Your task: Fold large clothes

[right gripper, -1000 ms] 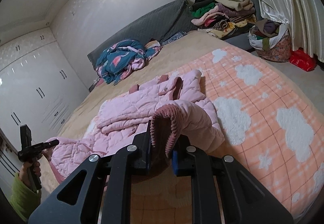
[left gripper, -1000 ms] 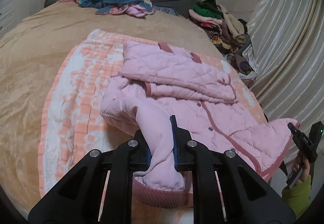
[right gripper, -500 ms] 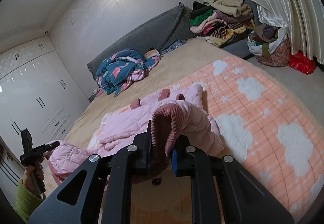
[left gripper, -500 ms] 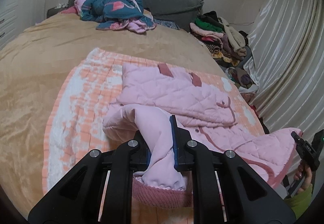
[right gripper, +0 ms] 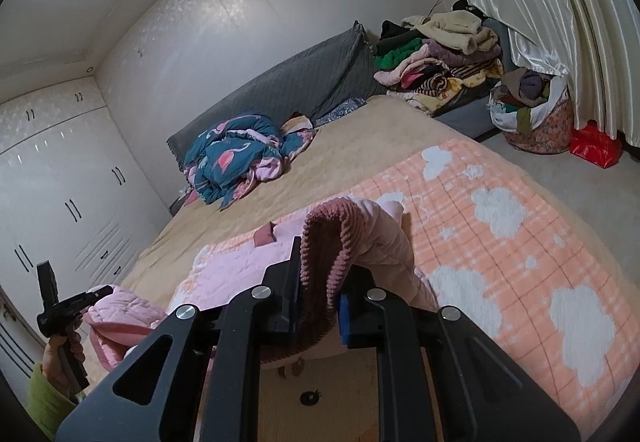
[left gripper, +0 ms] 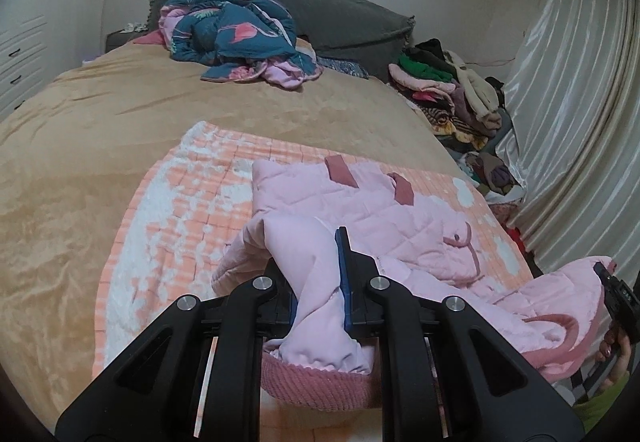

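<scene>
A pink quilted jacket (left gripper: 400,218) lies on the orange-and-white blanket (left gripper: 176,210) on the bed. My left gripper (left gripper: 318,282) is shut on one pale pink sleeve with a ribbed dark-pink cuff (left gripper: 316,386). My right gripper (right gripper: 320,290) is shut on the other sleeve's ribbed cuff (right gripper: 324,238), lifted above the blanket (right gripper: 520,242). Each gripper shows in the other's view: the right one at the far right (left gripper: 616,294), the left one at the far left (right gripper: 68,306), both with jacket fabric at them.
A teal flamingo-print quilt (left gripper: 236,34) is bunched near the grey headboard (left gripper: 340,18). A pile of clothes (right gripper: 440,58) and a full laundry basket (right gripper: 532,114) stand by the curtain. White wardrobes (right gripper: 60,194) line the left wall.
Both grippers have lifted and carried their sleeves towards the head of the bed. The jacket's near part has risen off the blanket and bunched over its folded upper part.
</scene>
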The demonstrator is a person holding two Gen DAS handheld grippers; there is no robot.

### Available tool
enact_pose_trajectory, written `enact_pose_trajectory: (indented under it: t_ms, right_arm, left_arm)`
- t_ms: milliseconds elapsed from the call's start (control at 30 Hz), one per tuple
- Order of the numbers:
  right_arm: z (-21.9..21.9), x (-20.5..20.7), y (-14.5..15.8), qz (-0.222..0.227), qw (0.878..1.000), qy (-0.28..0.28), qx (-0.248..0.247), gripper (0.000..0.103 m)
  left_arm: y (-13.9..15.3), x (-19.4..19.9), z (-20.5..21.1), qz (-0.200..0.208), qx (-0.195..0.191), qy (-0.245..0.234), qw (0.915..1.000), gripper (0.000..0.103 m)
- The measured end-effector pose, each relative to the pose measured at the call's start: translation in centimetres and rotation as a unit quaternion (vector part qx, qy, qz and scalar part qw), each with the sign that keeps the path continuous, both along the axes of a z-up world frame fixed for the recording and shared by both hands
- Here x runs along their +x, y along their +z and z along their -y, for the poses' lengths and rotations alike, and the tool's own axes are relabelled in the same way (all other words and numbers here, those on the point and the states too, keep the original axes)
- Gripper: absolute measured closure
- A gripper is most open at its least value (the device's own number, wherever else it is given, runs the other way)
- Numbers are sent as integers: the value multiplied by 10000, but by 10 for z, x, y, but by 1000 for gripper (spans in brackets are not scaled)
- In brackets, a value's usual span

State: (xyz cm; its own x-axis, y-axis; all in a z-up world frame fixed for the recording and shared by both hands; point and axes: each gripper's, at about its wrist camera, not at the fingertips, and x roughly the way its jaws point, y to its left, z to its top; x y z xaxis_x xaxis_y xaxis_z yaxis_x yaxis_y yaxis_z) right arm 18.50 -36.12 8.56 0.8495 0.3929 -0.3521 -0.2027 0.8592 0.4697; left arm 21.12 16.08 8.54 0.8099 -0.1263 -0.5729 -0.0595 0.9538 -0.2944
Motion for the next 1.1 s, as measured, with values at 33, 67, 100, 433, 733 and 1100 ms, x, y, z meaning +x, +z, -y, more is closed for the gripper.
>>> enact_pose_trajectory:
  t_ms: [33,67,100,433,733,1100]
  right_arm:
    - [0,3,1,5,10000,-6,-2,90]
    - [-1,6,2,11,10000,-15,-16,90]
    - [-1,9,3,14,10000,-26,-30,90]
    - [-1,44,8,28,9998,-114,-148,90]
    - [-2,79,10,-143,9998,-98,-82,90]
    - [0,117,7,-448,9989,-57,-121,90]
  left_arm:
    - [1,2,0,2,3,19,10000,95]
    - [1,3,0,4,10,34,10000,95]
    - [2,5,0,7,25,53,10000,95]
    - [7,24,5,74,307,251,9992,95]
    - [5,39,6,43,462,394,9981,95]
    - [4,57,8,14,648,486,9967,95]
